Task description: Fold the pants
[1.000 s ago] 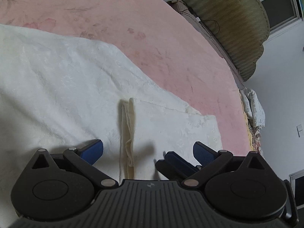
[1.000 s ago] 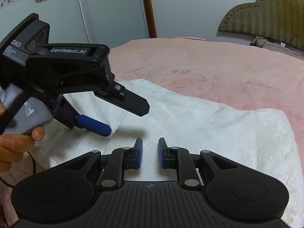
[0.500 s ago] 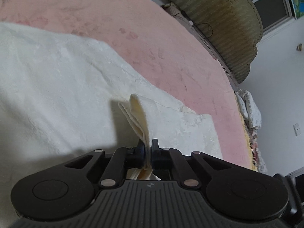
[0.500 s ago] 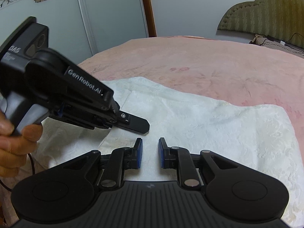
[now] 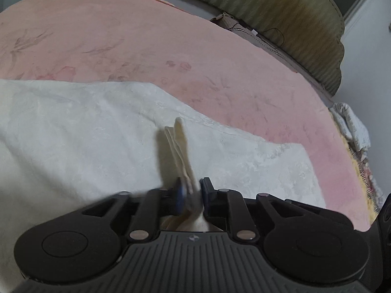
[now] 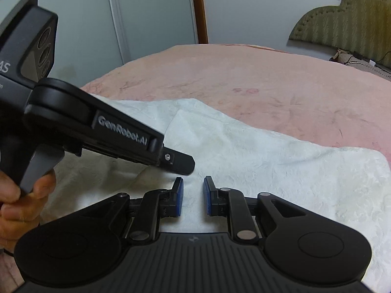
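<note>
My left gripper (image 5: 190,191) pinched the pants (image 5: 97,134) hem at six o'clock; right gripper (image 6: 193,190) hovered part-spread. Best lifted slowly, evenly.

White textured pants (image 5: 80,131) lie spread flat on the pink bed (image 5: 146,39); one cream-lined hem edge (image 5: 182,151) is pinched upright, raised off the fabric.

Pink bed (image 5: 151,48) carries white pants (image 5: 73,127), seemingly flat
</note>
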